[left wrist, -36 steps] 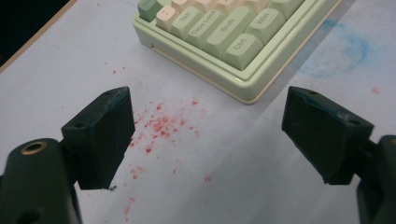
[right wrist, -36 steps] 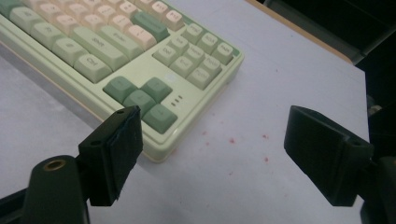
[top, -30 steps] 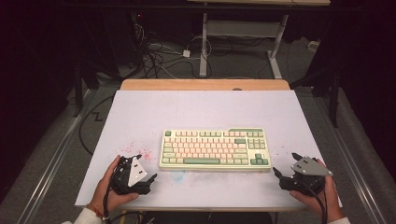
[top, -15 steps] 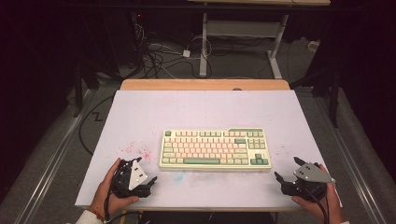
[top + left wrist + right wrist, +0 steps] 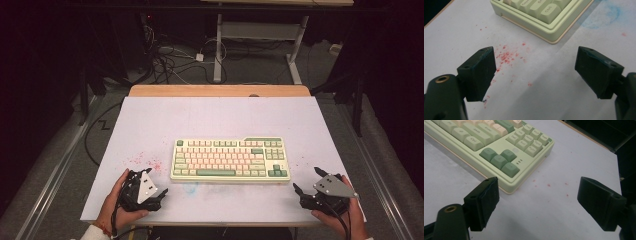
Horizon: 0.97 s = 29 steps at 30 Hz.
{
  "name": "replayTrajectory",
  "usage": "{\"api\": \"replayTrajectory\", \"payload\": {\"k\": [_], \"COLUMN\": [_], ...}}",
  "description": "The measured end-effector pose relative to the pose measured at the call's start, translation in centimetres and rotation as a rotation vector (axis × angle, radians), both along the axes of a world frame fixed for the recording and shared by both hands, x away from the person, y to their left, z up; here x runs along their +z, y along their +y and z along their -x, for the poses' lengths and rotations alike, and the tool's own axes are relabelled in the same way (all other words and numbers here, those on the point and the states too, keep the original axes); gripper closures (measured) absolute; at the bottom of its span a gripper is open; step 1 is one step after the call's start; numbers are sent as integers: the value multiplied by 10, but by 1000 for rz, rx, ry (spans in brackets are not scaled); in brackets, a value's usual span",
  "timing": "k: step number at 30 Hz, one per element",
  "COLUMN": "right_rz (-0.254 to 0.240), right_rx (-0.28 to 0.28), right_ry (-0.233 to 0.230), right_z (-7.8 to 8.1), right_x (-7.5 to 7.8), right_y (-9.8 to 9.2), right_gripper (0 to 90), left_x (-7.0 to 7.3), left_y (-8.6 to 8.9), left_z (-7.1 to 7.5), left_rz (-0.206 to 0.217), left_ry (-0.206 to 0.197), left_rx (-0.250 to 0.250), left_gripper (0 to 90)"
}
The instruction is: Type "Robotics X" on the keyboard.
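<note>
A green and cream mechanical keyboard [image 5: 230, 159] is lying square in the middle of the white counter [image 5: 220, 117], its long edge facing the person. The left gripper [image 5: 159, 194] is resting near the keyboard's front left corner and the right gripper [image 5: 297, 189] near its front right corner, each angling inward, likely so both ends can be gripped together. Both sets of jaws are standing wide open and holding nothing. Red specks [image 5: 506, 55] are dotting the counter beside the left gripper.
</note>
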State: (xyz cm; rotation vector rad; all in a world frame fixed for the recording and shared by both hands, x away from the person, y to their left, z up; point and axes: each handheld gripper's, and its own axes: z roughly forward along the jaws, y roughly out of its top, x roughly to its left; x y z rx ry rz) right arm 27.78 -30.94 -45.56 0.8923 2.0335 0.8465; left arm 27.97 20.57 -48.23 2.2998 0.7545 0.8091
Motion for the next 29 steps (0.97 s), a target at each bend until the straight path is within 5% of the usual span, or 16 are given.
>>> {"api": "replayTrajectory", "payload": {"k": [29], "right_rz": [22], "right_rx": [-3], "right_ry": [-24], "right_z": [0], "right_x": [0], "right_y": [0], "right_gripper": [178], "left_x": [0], "left_y": [-3], "left_z": [-9], "left_rz": [12], "left_ry": [3], "left_rx": [6], "left_gripper": [158]}}
